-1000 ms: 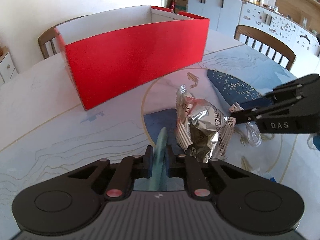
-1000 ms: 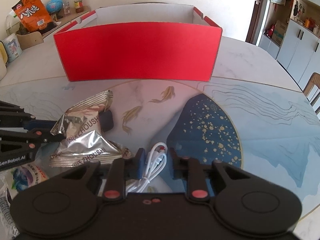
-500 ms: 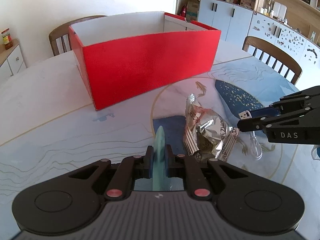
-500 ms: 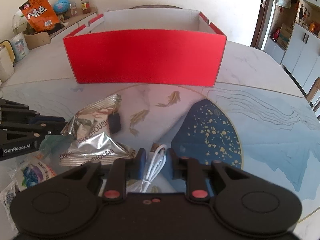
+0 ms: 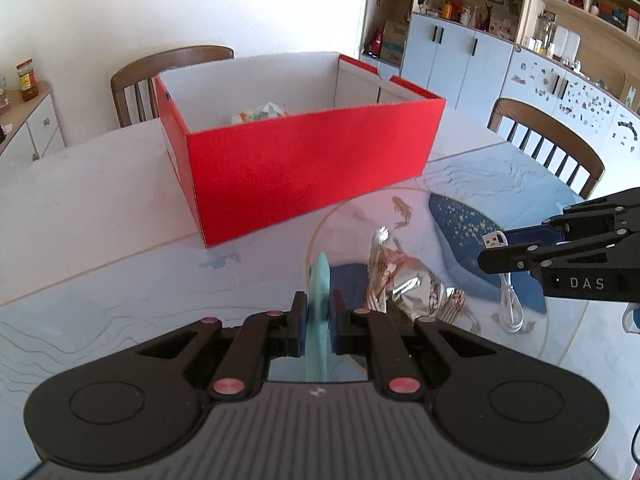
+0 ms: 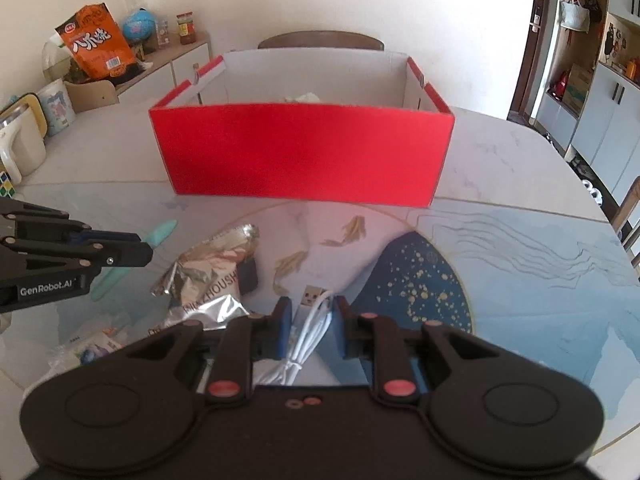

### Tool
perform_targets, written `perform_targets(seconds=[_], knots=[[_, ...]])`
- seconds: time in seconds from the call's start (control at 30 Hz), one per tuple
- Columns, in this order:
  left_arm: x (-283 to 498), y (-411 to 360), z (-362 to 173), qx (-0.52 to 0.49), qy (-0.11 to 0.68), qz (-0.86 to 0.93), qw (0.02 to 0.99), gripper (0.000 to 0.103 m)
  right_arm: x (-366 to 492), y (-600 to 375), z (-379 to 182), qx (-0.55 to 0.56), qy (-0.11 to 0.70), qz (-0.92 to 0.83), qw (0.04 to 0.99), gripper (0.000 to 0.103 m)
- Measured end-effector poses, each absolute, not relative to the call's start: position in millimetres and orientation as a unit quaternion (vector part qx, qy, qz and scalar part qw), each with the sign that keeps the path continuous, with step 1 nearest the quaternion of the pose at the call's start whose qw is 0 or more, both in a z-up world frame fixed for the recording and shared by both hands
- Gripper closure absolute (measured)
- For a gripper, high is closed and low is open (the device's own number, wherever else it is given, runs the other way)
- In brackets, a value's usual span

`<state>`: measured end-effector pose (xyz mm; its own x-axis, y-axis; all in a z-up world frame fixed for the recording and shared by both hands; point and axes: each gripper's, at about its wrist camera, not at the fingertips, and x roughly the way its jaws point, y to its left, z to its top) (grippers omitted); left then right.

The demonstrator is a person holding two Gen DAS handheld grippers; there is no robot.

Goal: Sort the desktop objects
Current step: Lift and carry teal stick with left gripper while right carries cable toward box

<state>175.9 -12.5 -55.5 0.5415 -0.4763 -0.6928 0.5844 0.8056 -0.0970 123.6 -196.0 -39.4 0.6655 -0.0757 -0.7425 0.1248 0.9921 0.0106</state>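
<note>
A kitchen-dining room with cabinets and wooden chairs surrounds the counter point(image 5: 100, 208), whose cover carries a blue fish print. The red box point(image 5: 304, 168) stands toward the far side; both cameras now sit higher than a second ago, so its white interior and a crumpled wrapper inside show. In front of the box lies the silver foil snack bag point(image 5: 404, 284), unmoved. The left gripper point(image 5: 318, 322), left of the bag, is clenched on a flat teal object point(image 5: 320, 300), lifted higher than before. The right gripper point(image 6: 308, 328), right of the bag, grasps the white USB cable point(image 6: 310, 324), now raised off the counter with its loop dangling.
</note>
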Motion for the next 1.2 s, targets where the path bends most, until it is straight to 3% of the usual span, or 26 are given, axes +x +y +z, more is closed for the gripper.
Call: perform_targets(seconds=[1.2], knots=[[194.2, -25.9, 22.5, 0.063, 0.355, -0.279, 0.89, 0.094, 150.6, -217.4, 42.7, -0.001, 0.37, 0.006, 0.929, 0.082]])
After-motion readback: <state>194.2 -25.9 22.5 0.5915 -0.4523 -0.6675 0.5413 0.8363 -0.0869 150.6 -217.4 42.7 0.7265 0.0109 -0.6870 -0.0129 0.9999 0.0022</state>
